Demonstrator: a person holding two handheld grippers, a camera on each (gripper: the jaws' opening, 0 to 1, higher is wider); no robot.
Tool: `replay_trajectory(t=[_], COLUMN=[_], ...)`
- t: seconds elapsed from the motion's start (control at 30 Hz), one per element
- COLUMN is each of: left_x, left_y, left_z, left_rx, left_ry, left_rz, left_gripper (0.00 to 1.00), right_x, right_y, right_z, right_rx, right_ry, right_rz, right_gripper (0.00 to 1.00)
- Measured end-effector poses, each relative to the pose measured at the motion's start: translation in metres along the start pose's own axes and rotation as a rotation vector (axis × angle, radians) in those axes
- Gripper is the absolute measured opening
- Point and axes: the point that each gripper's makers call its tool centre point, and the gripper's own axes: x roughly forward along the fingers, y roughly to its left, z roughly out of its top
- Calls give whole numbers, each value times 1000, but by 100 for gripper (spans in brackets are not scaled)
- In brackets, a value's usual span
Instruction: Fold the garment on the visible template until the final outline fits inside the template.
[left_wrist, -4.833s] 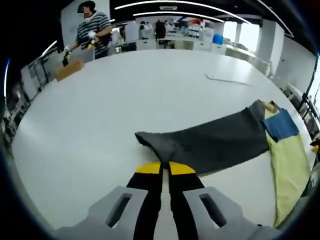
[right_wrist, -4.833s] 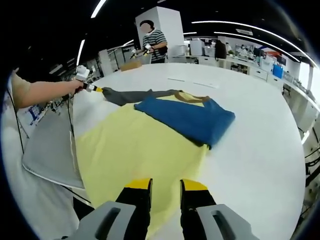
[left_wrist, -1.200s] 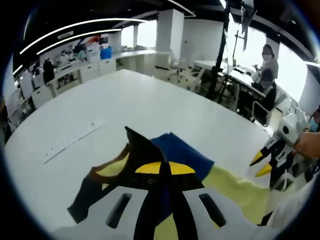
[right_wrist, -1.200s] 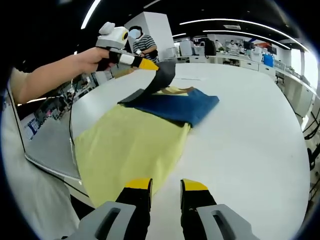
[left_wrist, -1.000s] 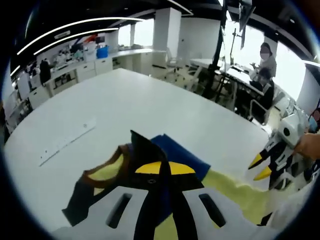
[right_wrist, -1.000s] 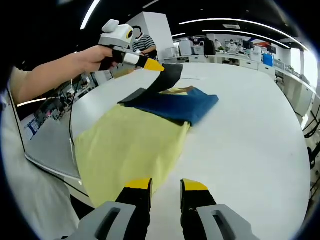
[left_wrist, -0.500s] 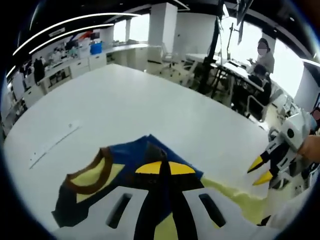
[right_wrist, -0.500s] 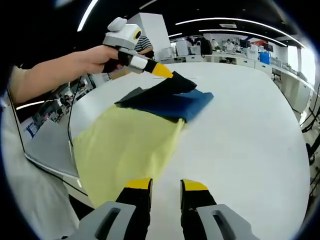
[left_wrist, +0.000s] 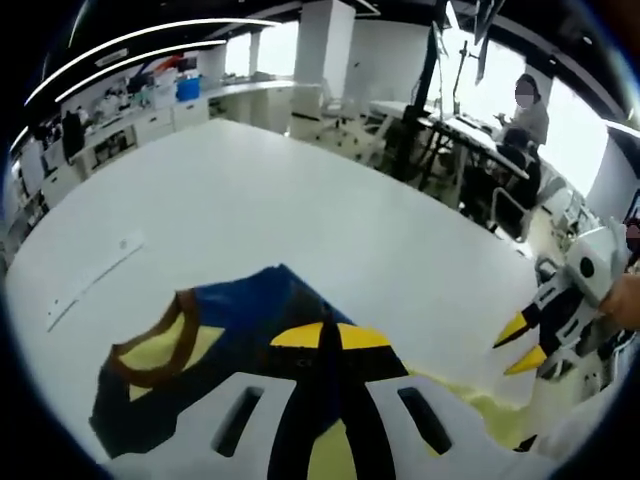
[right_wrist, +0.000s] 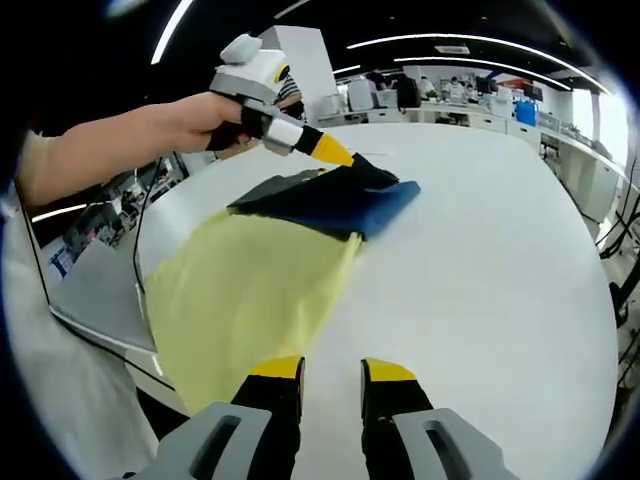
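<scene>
While my left gripper has its yellow-tipped jaws pressed together on the dark grey sleeve, the soft yellow, blue and grey shirt lies flat on the large white round table, at the edge nearest me. In the right gripper view I see that sleeve end carried across the blue sleeve, which is already folded inward over the yellow body. In the left gripper view the brown-trimmed neckline sits just to the left of my jaws.

My right gripper is unclenched, its jaws parted with nothing between them, hovering near the yellow hem. A grey flat template sheet lies beside the shirt on its left, its corner under the yellow fabric.

I judge this cloth light and limp: it will sag and drag rather than hold a crease, so I would pinch it at seams, cuffs or hem corners, where the layers are thicker. Lifting mid-panel would likely bunch it, and a quick pull could shift the folded sleeves.
</scene>
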Motion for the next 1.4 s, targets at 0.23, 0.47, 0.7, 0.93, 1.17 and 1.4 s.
replay_trajectory(t=[0.23, 0.47, 0.7, 0.93, 1.17, 1.4], left_x=[-3, -15, -33, -57, -84, -114], left_y=[-6, -2, 6, 19, 27, 34], left_z=[8, 3, -10, -23, -42, -68], left_rx=[-21, -6, -4, -1, -6, -43], left_ry=[-35, -54, -65, -89, -108, -131], left_rz=[-18, -10, 0, 27, 53, 73], left_gripper=[8, 16, 22, 26, 33, 37], right_x=[-2, -3, -2, -1, -2, -1], right_y=[0, 2, 5, 7, 10, 13], right_z=[2, 5, 7, 11, 12, 12], right_rx=[-5, -11, -19, -27, -32, -34], right_ry=[-2, -3, -2, -2, -2, 5], right_rz=[2, 6, 13, 15, 18, 23], right_gripper=[18, 18, 19, 19, 20, 21])
